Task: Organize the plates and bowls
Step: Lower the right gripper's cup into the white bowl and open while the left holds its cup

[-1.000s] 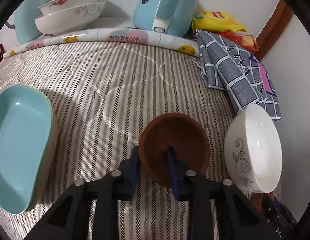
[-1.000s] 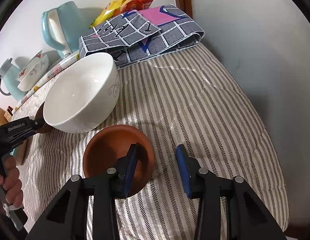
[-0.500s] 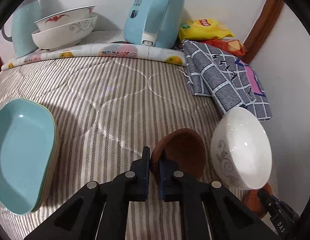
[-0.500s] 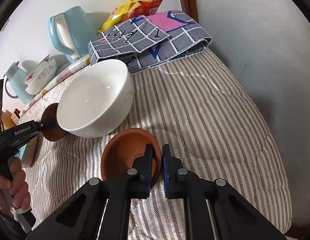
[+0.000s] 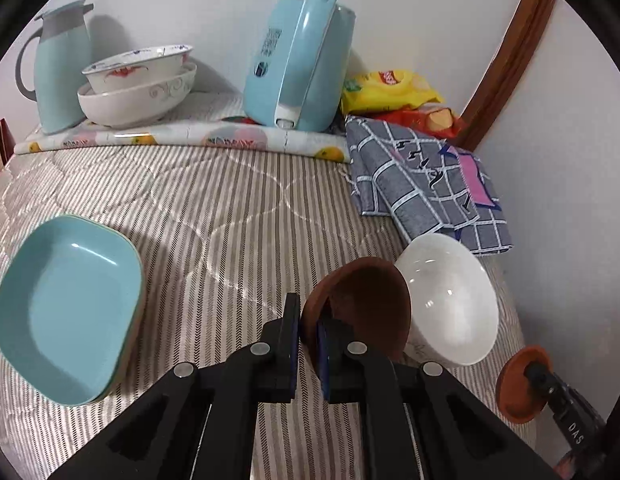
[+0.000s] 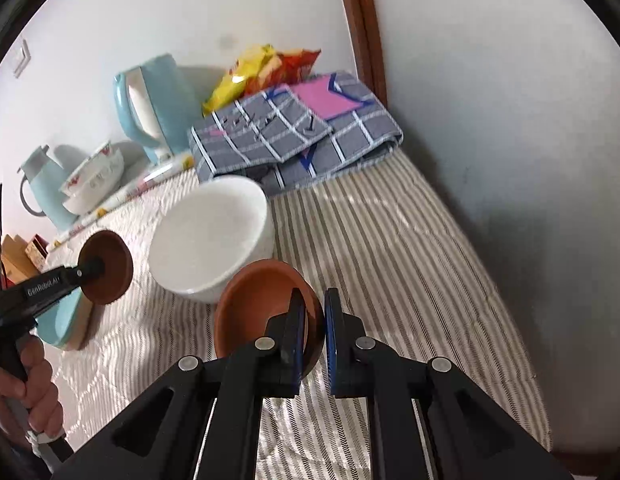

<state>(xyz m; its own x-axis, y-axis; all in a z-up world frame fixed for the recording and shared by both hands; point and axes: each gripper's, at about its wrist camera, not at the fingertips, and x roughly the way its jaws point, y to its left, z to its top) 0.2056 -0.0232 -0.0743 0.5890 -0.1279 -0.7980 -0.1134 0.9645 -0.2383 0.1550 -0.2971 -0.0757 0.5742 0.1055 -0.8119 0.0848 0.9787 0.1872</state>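
- Near the bed's left edge: one glossy teal dish, rounded-square
- Back edge: two stacked white patterned bowls
- Left claw pinches one matte brown saucer, tilted, lifted
- One smooth white bowl near the right edge
- Right claw pinches a second brown saucer

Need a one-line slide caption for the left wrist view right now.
Left gripper clamps the rim of a brown dish beside a white bowl, teal plates stacked to the left.
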